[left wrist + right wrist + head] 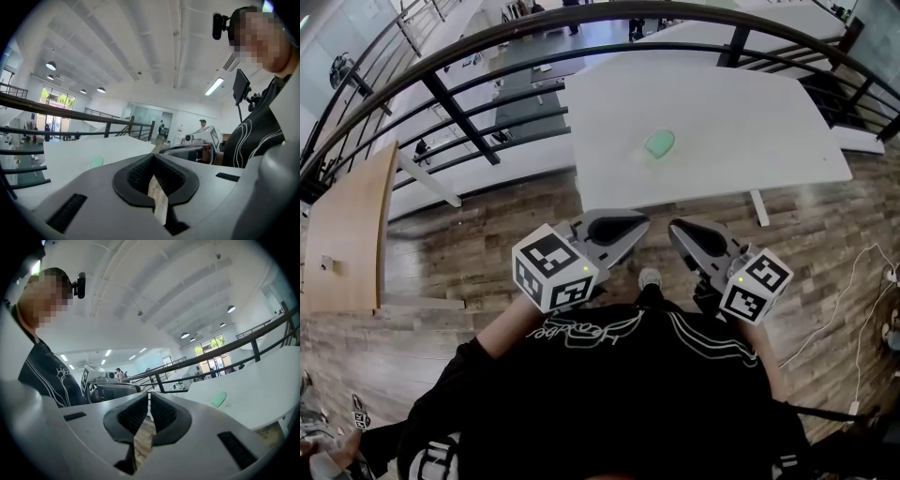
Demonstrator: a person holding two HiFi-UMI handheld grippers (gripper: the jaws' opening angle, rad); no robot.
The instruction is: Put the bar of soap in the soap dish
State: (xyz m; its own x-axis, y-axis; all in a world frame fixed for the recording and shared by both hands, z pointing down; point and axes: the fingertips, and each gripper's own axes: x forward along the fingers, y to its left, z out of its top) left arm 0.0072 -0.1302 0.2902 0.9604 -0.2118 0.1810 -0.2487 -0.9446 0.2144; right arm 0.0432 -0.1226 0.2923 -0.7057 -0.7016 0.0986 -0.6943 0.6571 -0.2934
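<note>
**Grippers.** The left gripper (641, 223) and the right gripper (676, 229) are held side by side close to the person's black shirt (619, 394), above the wooden floor (487, 244). Both point toward the white table (750, 112).
- Left gripper: clenched, with the pad tips meeting and nothing between them.
- Right gripper: drawn together, with only a thin slit between the pads and nothing gripped.
- Each carries its marker cube at the rear, the left cube (551, 269) and the right cube (757, 284).

**Task item.** A green oval item (659, 143) lies on the white table, well apart from both grippers and slightly left of the tabletop's centre. At this range it cannot be told whether it is the bar of soap, the soap dish, or one resting in the other. Both gripper views show it as a small green patch on the tabletop.

**Path.** Between the grippers and the green item lie floor boards, the table's near edge and bare tabletop. A shoe (650, 277) shows on the floor between the two grippers.

**Surroundings.**
- A black railing (459, 119) curves behind the table's far and left sides.
- A white table leg (759, 208) stands under the near edge, to the right.
- A wooden tabletop (352, 234) stands well to the left.
- White cables (839, 305) lie on the floor at the right.
</note>
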